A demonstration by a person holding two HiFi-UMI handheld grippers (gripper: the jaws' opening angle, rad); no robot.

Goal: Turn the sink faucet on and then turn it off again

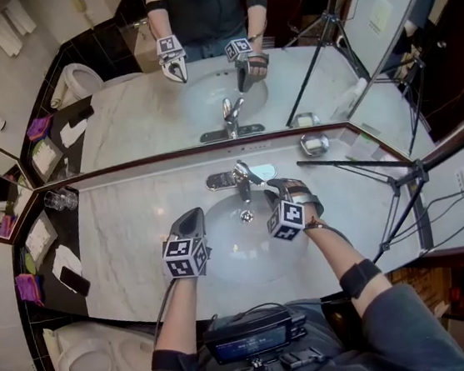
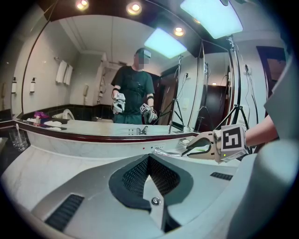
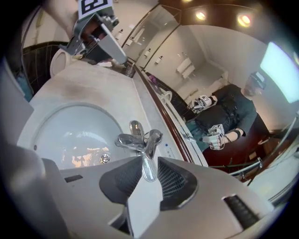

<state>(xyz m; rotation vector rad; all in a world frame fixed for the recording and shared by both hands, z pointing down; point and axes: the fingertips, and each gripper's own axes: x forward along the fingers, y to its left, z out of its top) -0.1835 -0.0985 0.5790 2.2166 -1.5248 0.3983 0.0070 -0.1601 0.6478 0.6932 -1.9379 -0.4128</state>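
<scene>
Faucet: the chrome single-lever sink faucet (image 1: 240,179) stands at 12 o'clock of the white oval basin (image 1: 225,265). It sits on the back strip of the pale marble counter (image 1: 125,235), with its spout reaching over the round drain (image 1: 246,216).
Lever: the slim chrome lever (image 3: 149,154) runs from the faucet head toward 3 o'clock in the head view. Its tip lies inside the right claw (image 3: 148,164).
Right claw: clenched on the lever tip, with a ribbed pad against each side of it, at about 1 o'clock of the basin.
Right arm: the bare right forearm (image 1: 327,240) rises from 5 o'clock, with a black strap near the elbow. The wrist is cocked so the claw slopes down toward the faucet, and its marker cube (image 1: 287,220) sits tilted on one corner.
Left claw (image 2: 148,158): jaws pressed together with nothing in them, held above the basin's 9 o'clock rim, well apart from the faucet.
Left arm: the left forearm (image 1: 168,310) comes straight up from 6 o'clock. The claw points toward 12 o'clock and dips slightly.
Mirror: the wide wall mirror (image 1: 148,115) behind the counter repeats the faucet and both claws.
Sides: clear glass tumblers (image 1: 60,200) stand at 9 o'clock of the counter, and a black tripod (image 1: 400,189) stands at 3 o'clock.
</scene>
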